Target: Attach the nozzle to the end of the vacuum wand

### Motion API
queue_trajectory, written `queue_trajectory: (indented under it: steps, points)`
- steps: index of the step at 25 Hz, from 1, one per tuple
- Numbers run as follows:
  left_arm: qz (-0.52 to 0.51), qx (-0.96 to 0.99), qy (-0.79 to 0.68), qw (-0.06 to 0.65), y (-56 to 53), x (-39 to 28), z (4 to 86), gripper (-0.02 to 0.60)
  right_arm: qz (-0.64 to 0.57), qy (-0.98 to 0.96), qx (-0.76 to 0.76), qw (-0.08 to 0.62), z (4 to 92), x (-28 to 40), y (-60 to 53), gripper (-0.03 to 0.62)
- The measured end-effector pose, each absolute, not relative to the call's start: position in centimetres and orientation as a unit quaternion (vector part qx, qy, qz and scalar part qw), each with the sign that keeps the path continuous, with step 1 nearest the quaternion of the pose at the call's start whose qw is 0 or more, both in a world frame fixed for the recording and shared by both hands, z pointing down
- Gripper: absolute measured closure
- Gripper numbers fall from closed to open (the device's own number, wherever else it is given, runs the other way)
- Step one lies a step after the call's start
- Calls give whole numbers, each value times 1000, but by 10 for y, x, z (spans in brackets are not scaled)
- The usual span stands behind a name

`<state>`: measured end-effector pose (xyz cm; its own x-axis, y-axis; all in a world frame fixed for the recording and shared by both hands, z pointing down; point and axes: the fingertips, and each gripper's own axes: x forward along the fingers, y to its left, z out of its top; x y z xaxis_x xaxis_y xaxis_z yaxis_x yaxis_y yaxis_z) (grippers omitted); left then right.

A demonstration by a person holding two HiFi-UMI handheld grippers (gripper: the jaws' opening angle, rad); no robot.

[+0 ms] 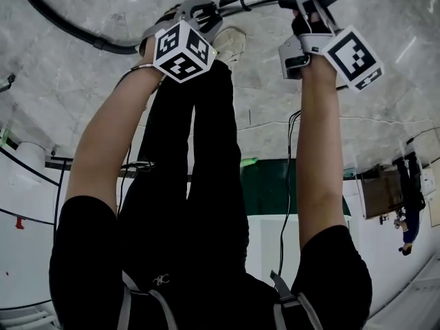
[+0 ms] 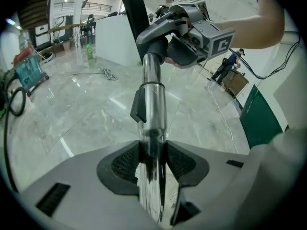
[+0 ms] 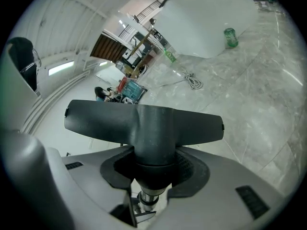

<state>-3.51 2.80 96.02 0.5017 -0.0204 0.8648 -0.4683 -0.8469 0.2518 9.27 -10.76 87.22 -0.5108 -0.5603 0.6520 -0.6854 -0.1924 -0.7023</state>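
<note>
Left gripper first: its jaws are clamped on the chrome wand, pads pressed to both sides of the tube. From there the wand runs straight off toward 12 o'clock, past a black clip.

Over to the right gripper: it's pinching the round neck of the nozzle. The dark crossbar of the nozzle stretches from 9 to 3 o'clock just beyond the pads. At 6 o'clock, under the neck, a short bit of chrome tube pokes out, so the neck looks slipped over the wand's end.

So where are we? By my reading the pieces are lined up and joined, and the job is close to finished. What's left, I'd say, is to push the neck fully home, check that it locks, and let go with both grippers.

Now the trouble spots. The joint itself sits behind the right gripper's pads, so I can't tell whether it is seated all the way or only partly on. In the left gripper view the nozzle shows only edge-on, a dark slab at 12 o'clock, and the right gripper's body covers the junction there too.

The head view crops both grippers' tips and the nozzle at its top edge. A black hose curves off at 10 o'clock and out of frame; the vacuum body isn't in any view. The marble floor lies well below.
</note>
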Motion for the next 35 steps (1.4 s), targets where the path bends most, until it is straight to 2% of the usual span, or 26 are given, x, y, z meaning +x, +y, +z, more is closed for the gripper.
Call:
queue_trajectory:
  steps: [4, 9, 18, 21, 26, 29, 35]
  points:
    - [471, 837, -149, 233, 33, -43, 953, 416, 595, -662, 451, 63, 864, 71, -105, 428]
    - [464, 843, -145, 230, 49, -50, 933, 416, 573, -738, 334, 129, 843, 45, -86, 428]
    - [470, 845, -159, 197, 55, -54, 942, 416, 572, -736, 342, 119, 836, 22, -67, 428]
    - [475, 840, -154, 212, 59, -57, 947, 419, 570, -744, 329, 113, 836, 10, -61, 428]
    - [464, 842, -94, 259, 79, -58, 947, 420, 576, -796, 161, 88, 837, -10, -46, 428]
    - [468, 835, -112, 268, 74, -59, 948, 420, 600, -761, 234, 74, 845, -4, -55, 430]
    - [473, 832, -127, 260, 72, -51, 953, 419, 604, -607, 497, 142, 861, 29, -55, 430]
